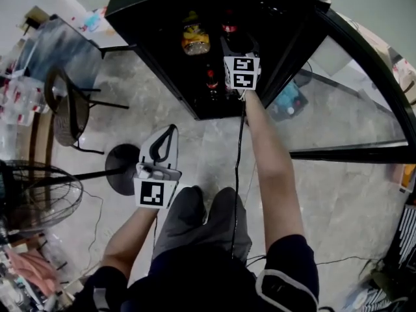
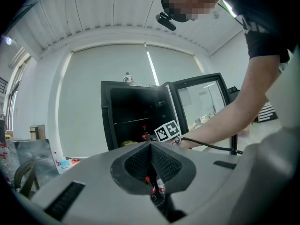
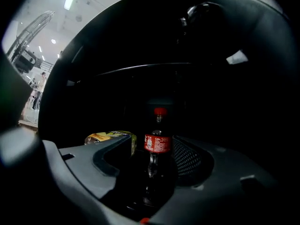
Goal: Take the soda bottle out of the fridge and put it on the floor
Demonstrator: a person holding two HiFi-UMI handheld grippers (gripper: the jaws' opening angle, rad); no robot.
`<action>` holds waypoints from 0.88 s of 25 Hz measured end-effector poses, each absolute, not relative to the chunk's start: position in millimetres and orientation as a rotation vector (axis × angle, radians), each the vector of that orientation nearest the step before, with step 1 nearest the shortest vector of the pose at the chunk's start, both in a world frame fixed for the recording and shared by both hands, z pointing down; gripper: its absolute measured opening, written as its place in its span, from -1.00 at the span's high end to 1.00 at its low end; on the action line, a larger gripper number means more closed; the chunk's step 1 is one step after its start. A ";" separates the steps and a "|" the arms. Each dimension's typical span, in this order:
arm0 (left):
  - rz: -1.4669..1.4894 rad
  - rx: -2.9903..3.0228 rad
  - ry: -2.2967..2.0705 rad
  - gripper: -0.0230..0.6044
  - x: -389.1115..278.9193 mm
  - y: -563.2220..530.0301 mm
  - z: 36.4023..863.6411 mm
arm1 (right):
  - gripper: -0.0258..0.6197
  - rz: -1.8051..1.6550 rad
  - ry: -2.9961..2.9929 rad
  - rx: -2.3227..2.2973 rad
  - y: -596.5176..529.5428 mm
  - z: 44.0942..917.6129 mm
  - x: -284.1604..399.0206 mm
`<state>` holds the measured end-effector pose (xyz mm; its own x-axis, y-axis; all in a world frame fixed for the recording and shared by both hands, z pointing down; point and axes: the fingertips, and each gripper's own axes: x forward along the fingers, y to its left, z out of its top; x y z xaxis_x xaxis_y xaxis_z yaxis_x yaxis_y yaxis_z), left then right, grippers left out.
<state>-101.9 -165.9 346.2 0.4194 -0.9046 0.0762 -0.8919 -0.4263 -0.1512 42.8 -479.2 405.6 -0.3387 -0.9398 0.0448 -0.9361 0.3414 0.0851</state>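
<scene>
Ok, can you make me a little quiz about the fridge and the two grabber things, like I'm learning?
1. True or false: the fridge has its door shut.
2. Which gripper reaches into the fridge? A) the left gripper B) the right gripper C) both
3. Fill the gap: between the right gripper's open jaws stands a red-capped soda ____.

Key
1. False: the door stands open.
2. B. The left gripper is outside the fridge, with its jaws together.
3. Bottle: it is the soda bottle.
</scene>
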 end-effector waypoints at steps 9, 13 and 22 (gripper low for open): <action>-0.228 -2.562 1.654 0.85 -115.2 -170.4 357.8 | -0.04 -0.017 -2.482 1.740 -516.5 419.1 36.0; -0.232 -2.558 1.661 0.85 -119.0 -170.4 355.8 | -0.08 -0.003 -2.455 1.747 -529.8 418.9 37.4; -0.232 -2.543 1.674 0.85 -126.6 -172.2 361.9 | -0.11 0.045 -2.444 1.721 -549.0 420.4 30.5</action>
